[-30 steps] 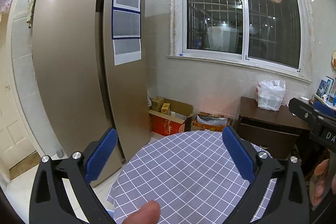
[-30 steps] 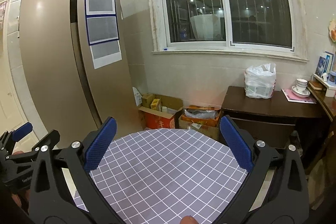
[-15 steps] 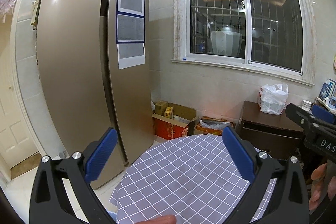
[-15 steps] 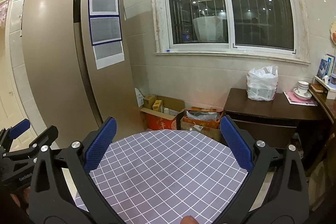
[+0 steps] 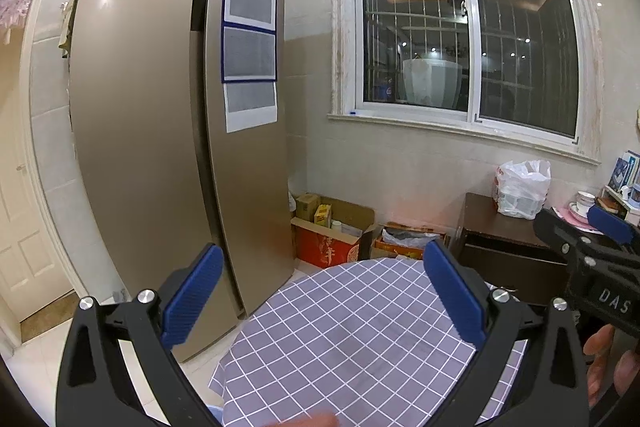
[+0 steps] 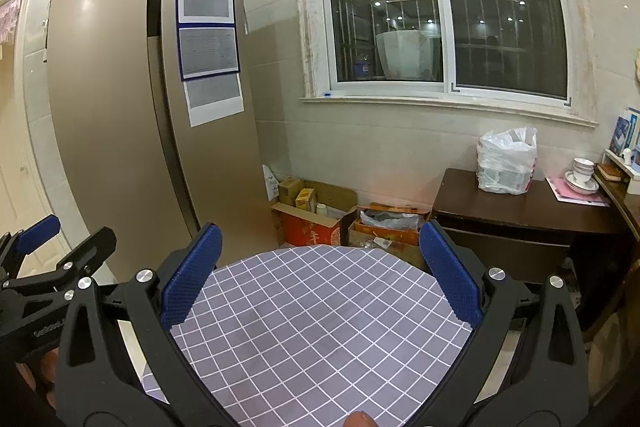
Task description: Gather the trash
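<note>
Both tools hang level over the counter [image 6: 320,327] with its checked cloth: the left hand-held gripper [image 5: 320,295] has its fingers wide apart, the right hand-held gripper [image 6: 320,283] likewise, nothing held. No trash shows on the cloth. This looks like the searching step; next, tilt down and find a piece to pinch.

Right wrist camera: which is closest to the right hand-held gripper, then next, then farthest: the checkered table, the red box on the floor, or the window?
From the right hand-held gripper:
1. Checkered table, directly below its open fingers.
2. Red box, on the floor beyond the table's far edge, beside the fridge.
3. Window, up in the back wall.
</note>
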Motion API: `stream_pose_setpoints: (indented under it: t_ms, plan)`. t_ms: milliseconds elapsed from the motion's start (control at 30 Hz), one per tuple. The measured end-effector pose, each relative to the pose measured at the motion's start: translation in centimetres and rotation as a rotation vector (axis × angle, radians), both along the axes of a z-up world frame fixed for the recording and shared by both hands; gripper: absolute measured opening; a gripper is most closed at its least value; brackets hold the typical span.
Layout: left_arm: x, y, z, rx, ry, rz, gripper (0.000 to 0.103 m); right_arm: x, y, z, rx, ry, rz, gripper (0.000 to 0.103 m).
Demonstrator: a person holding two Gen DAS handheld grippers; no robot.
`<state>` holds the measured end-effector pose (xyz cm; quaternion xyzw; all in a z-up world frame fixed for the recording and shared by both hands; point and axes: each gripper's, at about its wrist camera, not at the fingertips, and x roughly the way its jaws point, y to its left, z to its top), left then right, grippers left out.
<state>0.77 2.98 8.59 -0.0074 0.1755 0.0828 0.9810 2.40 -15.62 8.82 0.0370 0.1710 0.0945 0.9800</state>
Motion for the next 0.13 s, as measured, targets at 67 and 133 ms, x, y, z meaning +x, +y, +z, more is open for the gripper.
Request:
stream_pose_setpoints:
  t_ms: [67,133]
  plan:
    - [0.27,-0.13,-0.20,0.000,0.007,0.006,0.098,0.23,0.04,-0.27,0.005,0.008,0.005,0.097]
    - [0.48,-0.13,-0.36,-0.005,0.014,0.003,0.098,0.44,0.04,-0.49,0.005,0.015,0.004,0.097]
